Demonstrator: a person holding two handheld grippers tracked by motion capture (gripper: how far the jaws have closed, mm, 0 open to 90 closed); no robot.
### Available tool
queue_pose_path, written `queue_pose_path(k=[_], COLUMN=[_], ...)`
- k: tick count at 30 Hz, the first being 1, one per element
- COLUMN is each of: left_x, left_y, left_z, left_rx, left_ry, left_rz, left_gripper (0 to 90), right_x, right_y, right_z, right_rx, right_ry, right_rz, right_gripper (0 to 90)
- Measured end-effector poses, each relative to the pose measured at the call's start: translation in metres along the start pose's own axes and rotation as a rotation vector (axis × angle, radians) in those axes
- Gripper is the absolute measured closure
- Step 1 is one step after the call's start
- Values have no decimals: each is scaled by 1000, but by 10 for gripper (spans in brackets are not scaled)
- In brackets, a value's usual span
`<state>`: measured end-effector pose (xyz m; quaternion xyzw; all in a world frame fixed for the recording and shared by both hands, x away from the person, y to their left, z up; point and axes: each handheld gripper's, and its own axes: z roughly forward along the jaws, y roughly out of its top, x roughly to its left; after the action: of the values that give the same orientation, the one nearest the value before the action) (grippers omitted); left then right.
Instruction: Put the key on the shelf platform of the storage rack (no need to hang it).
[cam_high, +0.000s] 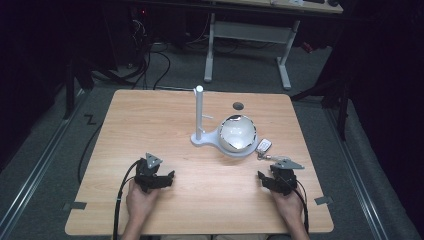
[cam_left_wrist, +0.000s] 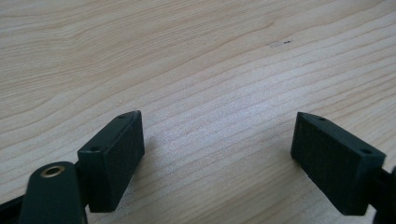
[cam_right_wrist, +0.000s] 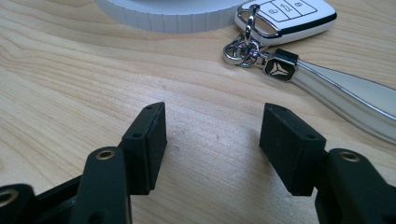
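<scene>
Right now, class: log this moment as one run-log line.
left tongs: open, empty, above table | right tongs: open, empty, near car key | key: beside white stand, untouched

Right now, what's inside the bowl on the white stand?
From the high view the bowl looks empty, pale inside with a dark broken-looking rim. Its bottom and the stand beneath are partly covered. The key fob lies beside it.

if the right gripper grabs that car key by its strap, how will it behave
The car key would probably dangle and swing, since it joins the strap only through small metal rings. The strap looks glossy, so it may slip between the right gripper pads. The fob seems small and likely light.
</scene>
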<state>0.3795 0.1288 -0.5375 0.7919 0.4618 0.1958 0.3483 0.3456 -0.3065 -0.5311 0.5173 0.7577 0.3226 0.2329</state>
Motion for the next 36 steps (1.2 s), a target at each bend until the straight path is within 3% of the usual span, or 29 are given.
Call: queue_pose_path(k=[11,14,19,28,36], left_x=[0,1,1,1,1], left_y=[0,0,0,0,0], left_z=[0,-1,0,-1,-1], left_rx=[-1,0,0,-1,-1], left_ry=[1,0,0,0,0], left_rz=[-3,-3,-3,-4,-4], left_gripper=[182,185,185,186,186], right_x=[1,1,0,-2,-11], right_y=[0,0,0,3,5], right_z=[-1,-2,-4,-13,-21], right_rx=[5,7,12,-19,-43], right_ry=[-3,-10,-2,22,9], right_rz=[3,14,15,15,36], right_gripper=[417,476,499,521,519])
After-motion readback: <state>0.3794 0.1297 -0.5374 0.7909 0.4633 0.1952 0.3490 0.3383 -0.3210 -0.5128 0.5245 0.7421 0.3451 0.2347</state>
